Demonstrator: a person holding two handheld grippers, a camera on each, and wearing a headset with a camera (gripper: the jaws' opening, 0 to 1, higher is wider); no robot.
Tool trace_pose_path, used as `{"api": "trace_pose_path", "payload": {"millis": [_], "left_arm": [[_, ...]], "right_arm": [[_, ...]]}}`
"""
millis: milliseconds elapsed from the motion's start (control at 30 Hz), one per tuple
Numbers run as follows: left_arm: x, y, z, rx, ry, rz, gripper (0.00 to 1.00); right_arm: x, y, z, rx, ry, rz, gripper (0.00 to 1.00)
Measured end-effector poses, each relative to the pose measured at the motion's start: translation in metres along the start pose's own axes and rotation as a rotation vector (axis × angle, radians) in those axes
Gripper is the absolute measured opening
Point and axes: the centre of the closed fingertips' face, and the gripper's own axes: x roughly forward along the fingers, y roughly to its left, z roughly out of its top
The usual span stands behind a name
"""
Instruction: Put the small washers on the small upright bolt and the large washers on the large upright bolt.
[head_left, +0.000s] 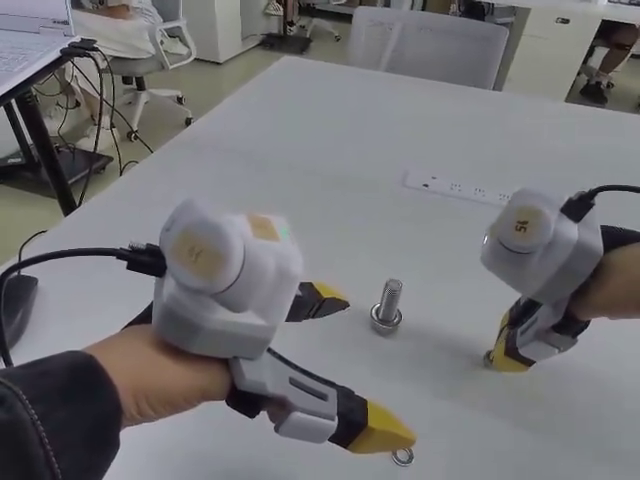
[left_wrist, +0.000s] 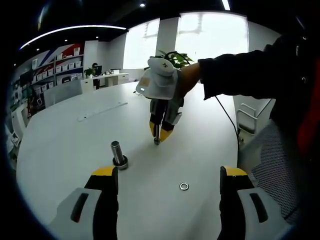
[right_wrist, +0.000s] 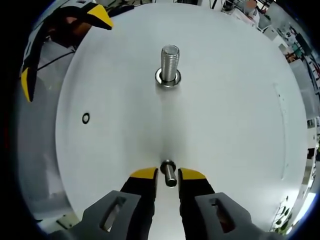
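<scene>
a: state of the right gripper?

b: the right gripper (left_wrist: 160, 131) stands tip-down on the table (head_left: 300, 150). its jaws are narrow and closed about the small bolt (right_wrist: 169, 175). judged purpose: to steady the bolt upright on its head, thread end free, so a washer can be dropped over it.

a: and the left gripper?

b: the left gripper (head_left: 375, 368) has its jaws spread wide with nothing between them. it lies low over the table, one jaw tip just beside the small washer (left_wrist: 184, 186). the washer lies flat on the bare surface, apart from both bolts. the wide opening suits closing on a flat ring from both sides.

a: location of the large bolt?

b: the large bolt (head_left: 388, 300) stands upright and unheld, between the two grippers. a metal ring (right_wrist: 169, 79) sits around its foot. it is probably a large washer. whether there is one or several cannot be told.

a: step in hand?

b: judged: pick up the small washer and carry it to the small bolt. caution: the washer is thin and may slide when pinched. the right gripper must hold steady so the hole meets the thread.
</scene>
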Motion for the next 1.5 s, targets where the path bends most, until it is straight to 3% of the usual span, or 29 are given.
{"api": "trace_pose_path", "payload": {"millis": [200,867,1500], "left_arm": [[0.001,-0.001,-0.001,0.001,0.003,-0.003,0.83],[0.002,-0.004,-0.002,0.009,0.009,-0.012,0.84],[0.002,-0.005,-0.002,0.014,0.012,-0.014,0.83]], "right_arm": [[-0.002,-0.003,-0.003,0.018,-0.015,-0.007,0.25],[-0.011,0.003,-0.026,0.076,-0.031,-0.026,0.33],[-0.013,0.030,-0.047,0.114,-0.028,-0.019,0.33]]}}
